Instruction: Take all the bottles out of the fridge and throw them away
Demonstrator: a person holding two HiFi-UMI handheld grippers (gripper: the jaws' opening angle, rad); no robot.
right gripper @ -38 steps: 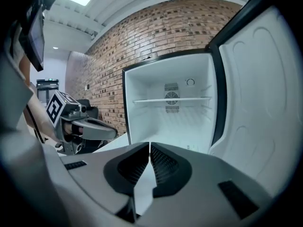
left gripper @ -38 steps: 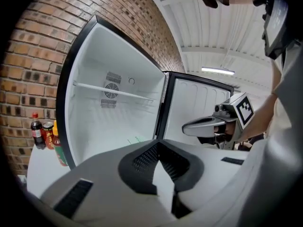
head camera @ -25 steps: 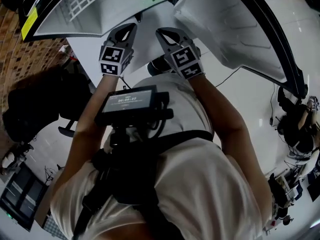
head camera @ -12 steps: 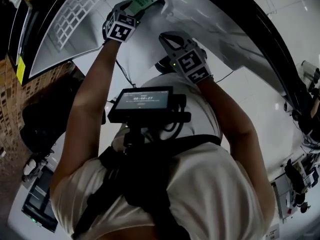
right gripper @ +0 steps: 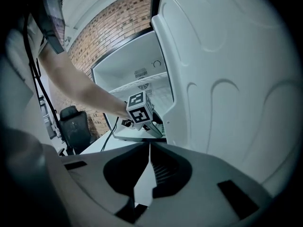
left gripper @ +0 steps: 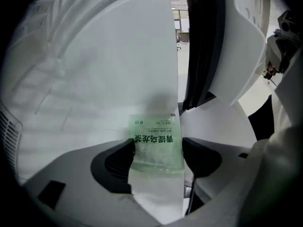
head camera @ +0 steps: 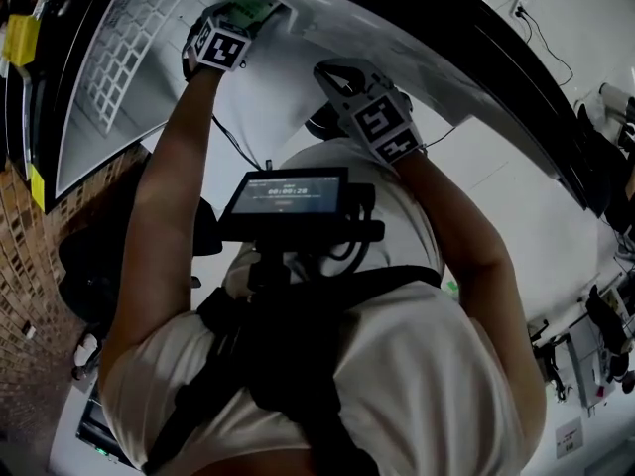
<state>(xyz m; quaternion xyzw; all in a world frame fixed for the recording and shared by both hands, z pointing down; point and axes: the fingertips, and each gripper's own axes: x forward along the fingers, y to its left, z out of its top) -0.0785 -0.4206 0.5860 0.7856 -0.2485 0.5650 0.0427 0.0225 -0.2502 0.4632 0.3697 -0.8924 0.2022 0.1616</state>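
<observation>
A bottle with a green label [left gripper: 156, 148] stands in the open fridge [right gripper: 142, 79], against its white inner wall. My left gripper [left gripper: 157, 151] reaches into the fridge and its jaws are opening, one on each side of the bottle, without pressing it. In the head view, the left gripper [head camera: 238, 18] is at the top left, and the green label [head camera: 253, 8] shows just past its tip. My right gripper [head camera: 335, 69] hangs back outside the fridge, shut and empty. In the right gripper view, the shut right gripper [right gripper: 149, 149] points toward the left gripper [right gripper: 154, 126].
The white fridge door [right gripper: 222, 79] stands open close on the right. A wire shelf [head camera: 129, 38] is inside the fridge at the left. An office chair [right gripper: 75, 122] stands by the brick wall [right gripper: 118, 18]. A screen [head camera: 288, 194] is mounted on the person's chest.
The left gripper has moved from beside the right one up into the fridge, and its jaws have spread around the green-labelled bottle. The right gripper has barely moved.
</observation>
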